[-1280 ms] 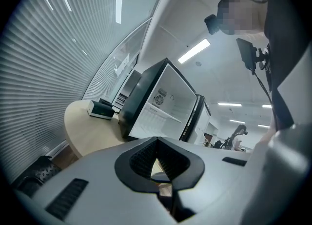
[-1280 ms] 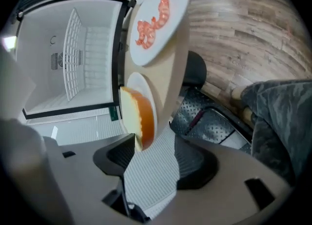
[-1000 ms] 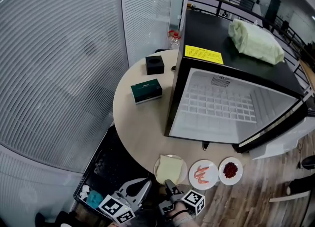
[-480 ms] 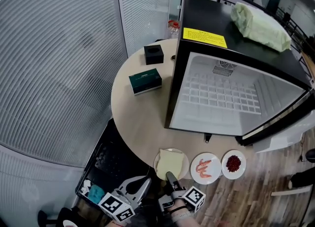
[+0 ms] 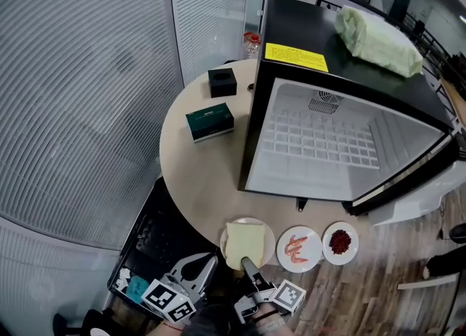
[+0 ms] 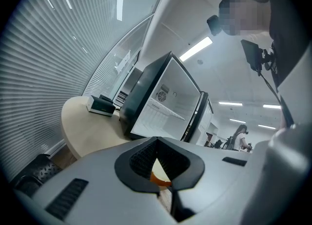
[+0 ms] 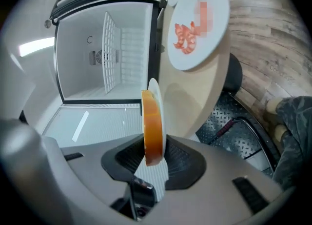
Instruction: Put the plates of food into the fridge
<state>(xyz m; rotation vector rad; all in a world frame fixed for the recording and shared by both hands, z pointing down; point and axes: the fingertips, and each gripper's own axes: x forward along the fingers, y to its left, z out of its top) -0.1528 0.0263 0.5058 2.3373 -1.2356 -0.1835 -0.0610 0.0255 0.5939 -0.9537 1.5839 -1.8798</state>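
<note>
Three white plates sit at the round table's near edge: one with toast [image 5: 247, 243], one with shrimp [image 5: 299, 248], one with red food [image 5: 340, 243]. My right gripper [image 5: 247, 263] has just been closing and is shut on the toast plate's near rim. In the right gripper view that plate [image 7: 153, 121] stands edge-on between the pads, with the shrimp plate [image 7: 197, 24] beyond. The black fridge [image 5: 342, 145] stands open on the table, its white inside bare. My left gripper [image 5: 207, 262] hangs below the table edge, jaws together and holding nothing.
A green box [image 5: 210, 122] and a black box [image 5: 222, 81] lie on the table left of the fridge. A pale green bag [image 5: 377, 41] rests on the fridge top. The fridge door [image 5: 415, 181] swings out at right. A black crate [image 5: 156, 254] sits under the table.
The right gripper has moved onto the toast plate's near rim and closed on it. The left gripper has stayed where it was.
</note>
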